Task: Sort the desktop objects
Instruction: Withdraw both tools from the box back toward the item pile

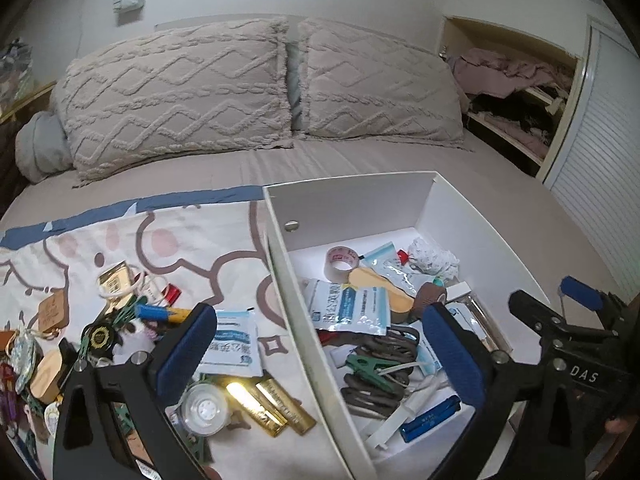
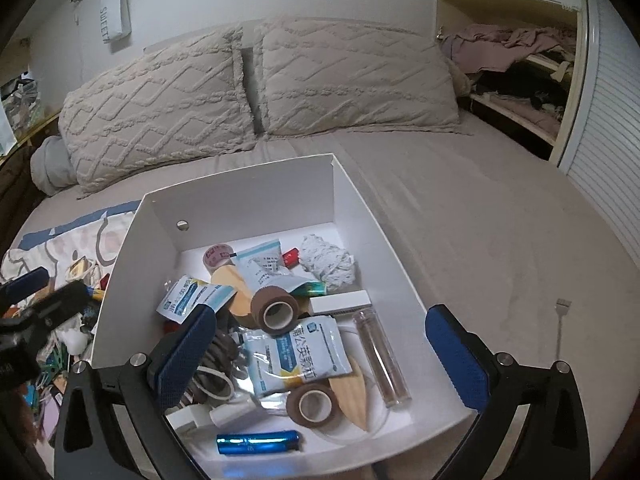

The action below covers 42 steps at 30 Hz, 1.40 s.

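Bed scene, white open box (image 2: 256, 208) sits on the grey sheet, with a cartoon-print cloth (image 1: 192, 240) spread to its left. Left gripper (image 1: 320, 344) wide open, nothing between its blue pads; it straddles the box's left wall, left finger over the cloth, right finger over the box. Right gripper (image 2: 320, 348) also wide open and empty, hovering above the near half of the box; in the left wrist view it shows at the right edge (image 1: 576, 312). Inside the box: blue-and-white sachet (image 2: 296, 356) near centre, two brown tape rolls, one mid-box (image 2: 274, 312) and one nearer (image 2: 314, 404), clear tube (image 2: 382, 356) on the right, blue lighter (image 2: 258, 442) by the near wall, crumpled white paper (image 2: 326, 260) far right, clear tape roll (image 2: 216, 256) far left, wooden oval pieces, white block (image 2: 340, 302), brown hair ties (image 2: 224, 350). Left wrist view also shows a green clip (image 1: 366, 368) among the hair ties. Still on the cloth: gold bars (image 1: 268, 404) just left of the box wall, clear round case (image 1: 204, 408) beside them, another sachet (image 1: 234, 344), blue-and-yellow pen-like items (image 1: 160, 313), white bangle (image 1: 120, 284), wooden tags and mixed small clutter at far left, too jumbled to name. Two textured pillows (image 1: 256, 88) at the far end of the bed, open closet with clothes far right.
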Each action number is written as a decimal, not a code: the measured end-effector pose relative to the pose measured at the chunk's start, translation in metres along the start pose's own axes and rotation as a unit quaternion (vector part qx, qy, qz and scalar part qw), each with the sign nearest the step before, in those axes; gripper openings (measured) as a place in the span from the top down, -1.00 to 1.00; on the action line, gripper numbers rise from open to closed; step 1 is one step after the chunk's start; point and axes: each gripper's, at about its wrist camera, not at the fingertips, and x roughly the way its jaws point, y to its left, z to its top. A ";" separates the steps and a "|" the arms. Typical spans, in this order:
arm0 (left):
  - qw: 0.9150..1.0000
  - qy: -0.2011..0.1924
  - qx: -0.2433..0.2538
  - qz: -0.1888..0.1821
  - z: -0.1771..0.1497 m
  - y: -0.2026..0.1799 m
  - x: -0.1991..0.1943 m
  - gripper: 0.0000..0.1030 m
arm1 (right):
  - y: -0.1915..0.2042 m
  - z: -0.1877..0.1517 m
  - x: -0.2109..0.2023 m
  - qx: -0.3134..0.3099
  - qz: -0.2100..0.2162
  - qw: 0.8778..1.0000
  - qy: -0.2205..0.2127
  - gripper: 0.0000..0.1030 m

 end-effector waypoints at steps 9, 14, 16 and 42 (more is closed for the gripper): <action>1.000 -0.018 -0.007 0.022 -0.003 0.028 -0.030 -1.00 | 0.004 -0.005 -0.019 0.002 -0.010 1.000 -0.002 -1.00; 0.999 -0.024 -0.011 0.030 -0.006 0.044 -0.048 -1.00 | 0.022 -0.002 -0.035 -0.008 -0.002 1.000 -0.013 -1.00; 0.999 -0.028 -0.011 0.036 -0.008 0.051 -0.058 -1.00 | 0.032 -0.001 -0.042 -0.017 -0.001 1.000 -0.019 -1.00; 0.986 -0.075 -0.069 0.131 -0.037 0.210 -0.176 -1.00 | 0.194 -0.010 -0.096 -0.077 0.088 0.992 -0.044 -1.00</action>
